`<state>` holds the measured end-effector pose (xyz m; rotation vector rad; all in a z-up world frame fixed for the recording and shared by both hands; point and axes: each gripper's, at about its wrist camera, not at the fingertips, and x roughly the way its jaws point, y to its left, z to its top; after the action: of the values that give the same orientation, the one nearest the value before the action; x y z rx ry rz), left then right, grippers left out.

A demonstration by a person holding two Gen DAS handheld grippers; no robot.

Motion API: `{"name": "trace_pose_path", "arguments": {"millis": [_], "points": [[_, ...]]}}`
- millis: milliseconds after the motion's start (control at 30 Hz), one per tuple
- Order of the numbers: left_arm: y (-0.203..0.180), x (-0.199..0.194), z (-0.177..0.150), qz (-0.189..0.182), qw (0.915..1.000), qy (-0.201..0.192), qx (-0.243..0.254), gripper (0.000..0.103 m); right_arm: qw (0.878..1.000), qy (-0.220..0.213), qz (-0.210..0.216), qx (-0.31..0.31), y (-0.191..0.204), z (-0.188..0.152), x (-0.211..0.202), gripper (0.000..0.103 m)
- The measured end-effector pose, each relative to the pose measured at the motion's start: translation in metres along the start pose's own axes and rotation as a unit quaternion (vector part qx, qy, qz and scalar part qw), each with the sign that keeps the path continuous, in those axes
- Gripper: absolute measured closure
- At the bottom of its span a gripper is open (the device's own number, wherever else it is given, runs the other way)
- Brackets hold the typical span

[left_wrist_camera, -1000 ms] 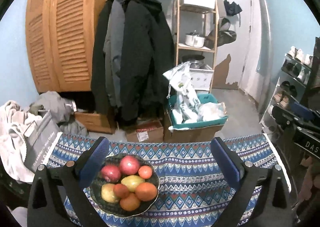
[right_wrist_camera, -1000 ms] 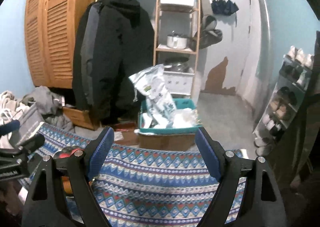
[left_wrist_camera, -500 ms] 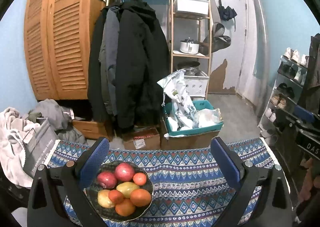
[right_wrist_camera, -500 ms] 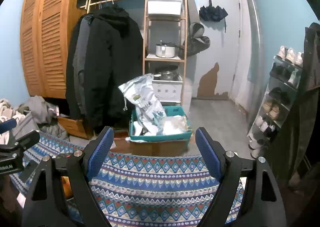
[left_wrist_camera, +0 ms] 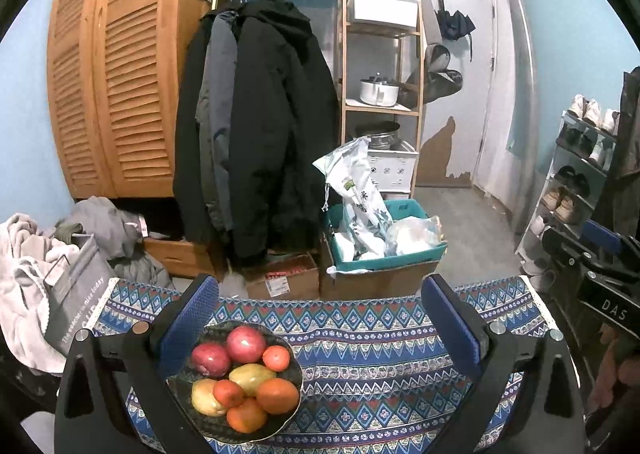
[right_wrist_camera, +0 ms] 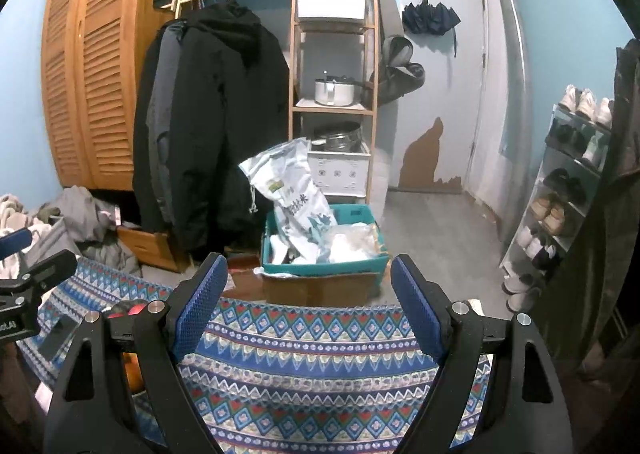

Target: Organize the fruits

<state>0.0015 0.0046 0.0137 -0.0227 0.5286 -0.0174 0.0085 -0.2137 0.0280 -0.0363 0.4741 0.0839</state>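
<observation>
Dark bowl [left_wrist_camera: 289, 406] of fruit sits near left on the patterned cloth [left_wrist_camera: 360, 354] covering the surface: two red apples [left_wrist_camera: 228, 350], yellow pears [left_wrist_camera: 250, 377], oranges [left_wrist_camera: 276, 394]. Left tool [left_wrist_camera: 320, 330] wide, nothing between its blue pads, bowl just beside its left finger. Right tool [right_wrist_camera: 308, 306] wide, empty, over bare cloth right of the bowl.

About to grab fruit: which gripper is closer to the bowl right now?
Left. The left gripper hovers open just behind the fruit bowl, its left finger beside the rim. The right gripper is open over bare tablecloth, with the bowl off to its left.
</observation>
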Motion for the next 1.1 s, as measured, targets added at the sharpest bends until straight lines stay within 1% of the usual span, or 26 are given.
{"name": "trace_pose_path", "arguments": {"millis": [533,1100], "points": [[-0.0023,0.0030,-0.0048,0.005,0.9999,0.008,0.005,0.001,1.000,0.007,0.004,-0.003,0.0016,-0.0017,0.0021,0.020],[-0.0024,0.0031,-0.0042,0.004,0.9999,0.008,0.005,0.001,1.000,0.010,0.006,-0.007,0.0024,-0.0029,0.0024,0.020]]}}
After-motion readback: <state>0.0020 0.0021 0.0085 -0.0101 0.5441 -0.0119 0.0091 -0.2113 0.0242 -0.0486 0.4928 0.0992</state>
